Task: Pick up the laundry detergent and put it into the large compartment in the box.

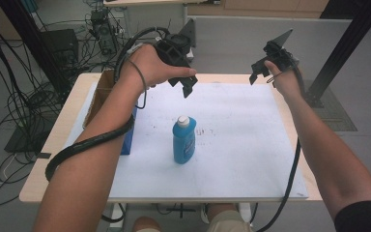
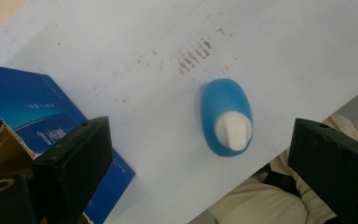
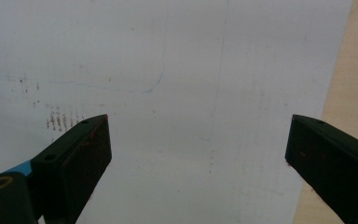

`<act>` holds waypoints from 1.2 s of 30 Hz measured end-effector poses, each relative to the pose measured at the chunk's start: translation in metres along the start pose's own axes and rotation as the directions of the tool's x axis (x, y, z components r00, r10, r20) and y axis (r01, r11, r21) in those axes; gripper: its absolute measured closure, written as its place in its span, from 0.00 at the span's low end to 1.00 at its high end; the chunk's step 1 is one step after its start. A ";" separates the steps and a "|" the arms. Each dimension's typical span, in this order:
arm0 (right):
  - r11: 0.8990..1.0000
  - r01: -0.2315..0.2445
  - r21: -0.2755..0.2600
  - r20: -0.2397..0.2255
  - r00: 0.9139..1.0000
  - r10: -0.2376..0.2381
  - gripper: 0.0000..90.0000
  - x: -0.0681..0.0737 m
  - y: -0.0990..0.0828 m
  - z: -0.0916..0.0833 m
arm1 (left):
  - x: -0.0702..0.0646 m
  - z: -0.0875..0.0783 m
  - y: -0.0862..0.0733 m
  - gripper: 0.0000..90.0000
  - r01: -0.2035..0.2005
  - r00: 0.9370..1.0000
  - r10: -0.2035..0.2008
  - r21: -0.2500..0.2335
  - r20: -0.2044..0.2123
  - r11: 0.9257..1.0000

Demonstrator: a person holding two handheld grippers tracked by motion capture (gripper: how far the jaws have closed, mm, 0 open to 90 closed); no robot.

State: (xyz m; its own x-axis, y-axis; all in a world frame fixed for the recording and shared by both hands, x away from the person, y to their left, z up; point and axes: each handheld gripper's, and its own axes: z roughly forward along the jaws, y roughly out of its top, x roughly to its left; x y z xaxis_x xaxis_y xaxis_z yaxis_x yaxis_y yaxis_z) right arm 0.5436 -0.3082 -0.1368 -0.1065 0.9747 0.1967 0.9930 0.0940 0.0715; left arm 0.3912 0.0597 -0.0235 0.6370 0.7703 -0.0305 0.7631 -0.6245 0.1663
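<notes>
Bottle [image 1: 184, 140] stands upright in the middle of the white sheet [image 1: 241, 145] in the high view, blue with a white cap, near a blue box [image 1: 128, 137] to its left. Your left gripper [image 1: 187, 86] hangs above and behind it, well apart; your right gripper [image 1: 257, 72] is raised over the sheet's far right part. In the left gripper view you look down on the bottle [image 2: 226, 116] between your released jaws — nothing held. In the right gripper view your jaws are spread too, over bare sheet [image 3: 191, 84] — near its right edge.
</notes>
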 end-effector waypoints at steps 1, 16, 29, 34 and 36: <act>1.000 0.000 0.000 0.000 1.000 0.000 0.07 0.000 0.000 0.000 | -0.002 0.001 0.001 0.08 -0.002 1.000 0.002 0.001 0.000 1.000; 1.000 -0.001 0.001 0.007 1.000 0.001 0.07 -0.001 -0.003 -0.002 | -0.002 0.026 0.006 0.08 0.007 1.000 -0.008 0.036 0.028 0.999; 1.000 0.005 0.000 0.013 1.000 -0.005 0.07 0.003 -0.004 -0.003 | -0.005 0.052 0.006 0.08 0.001 0.998 -0.005 0.058 0.057 0.998; 1.000 0.001 -0.003 0.015 1.000 -0.001 0.07 0.003 -0.006 -0.003 | -0.008 0.063 0.005 0.08 0.006 0.999 -0.009 0.068 0.051 0.998; 1.000 0.001 -0.003 0.016 1.000 -0.001 0.07 0.002 -0.006 -0.004 | -0.008 0.067 0.006 0.07 0.005 0.999 -0.009 0.074 0.054 0.997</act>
State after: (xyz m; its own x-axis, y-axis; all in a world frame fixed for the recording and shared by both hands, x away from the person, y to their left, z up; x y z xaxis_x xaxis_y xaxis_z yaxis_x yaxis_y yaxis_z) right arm 0.5375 -0.3073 -0.1332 -0.1065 0.9777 0.1813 0.9927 0.0942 0.0749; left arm 0.3978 0.0416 -0.0884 0.6347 0.7681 -0.0849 0.7726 -0.6281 0.0926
